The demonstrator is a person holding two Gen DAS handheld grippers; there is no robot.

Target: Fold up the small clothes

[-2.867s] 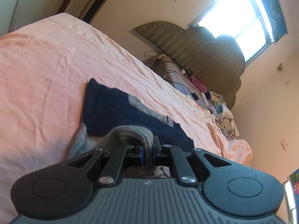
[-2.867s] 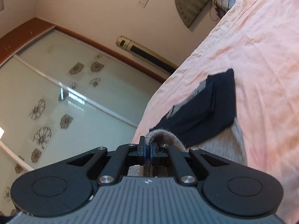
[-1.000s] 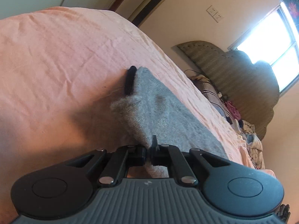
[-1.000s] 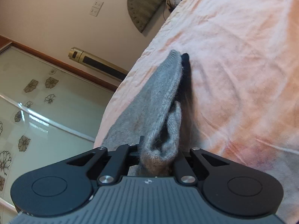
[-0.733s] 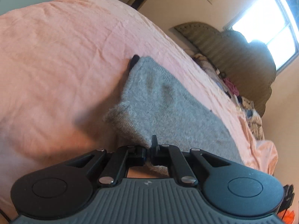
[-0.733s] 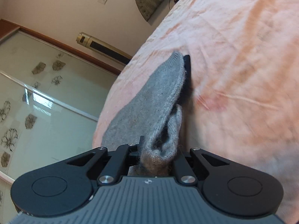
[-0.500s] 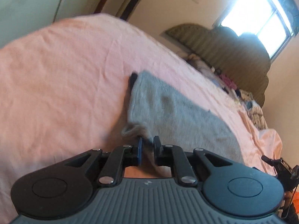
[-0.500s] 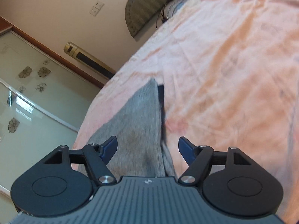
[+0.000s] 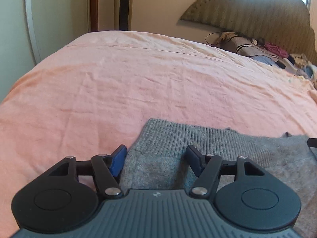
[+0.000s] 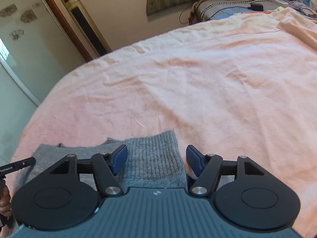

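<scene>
A grey knit garment (image 9: 198,140) lies folded flat on the pink bed sheet (image 9: 138,79), its ribbed hem facing away from me. My left gripper (image 9: 156,156) is open, its blue pads either side of the garment's left end without gripping it. In the right wrist view the same garment (image 10: 152,150) lies under my right gripper (image 10: 156,156), which is open over the ribbed right end. The left gripper's tip (image 10: 17,165) shows at that view's left edge. The dark garment seen earlier is hidden.
A padded headboard (image 9: 257,13) and a pile of clothes, cables and a pillow (image 9: 257,49) sit at the far right of the bed. A mirrored wardrobe (image 10: 17,49) and a tall standing unit (image 10: 85,23) stand beyond the bed's left edge.
Both grippers carried the grey hem over the dark garment, laid it down, then opened and let go. Both have pulled back and levelled out.
</scene>
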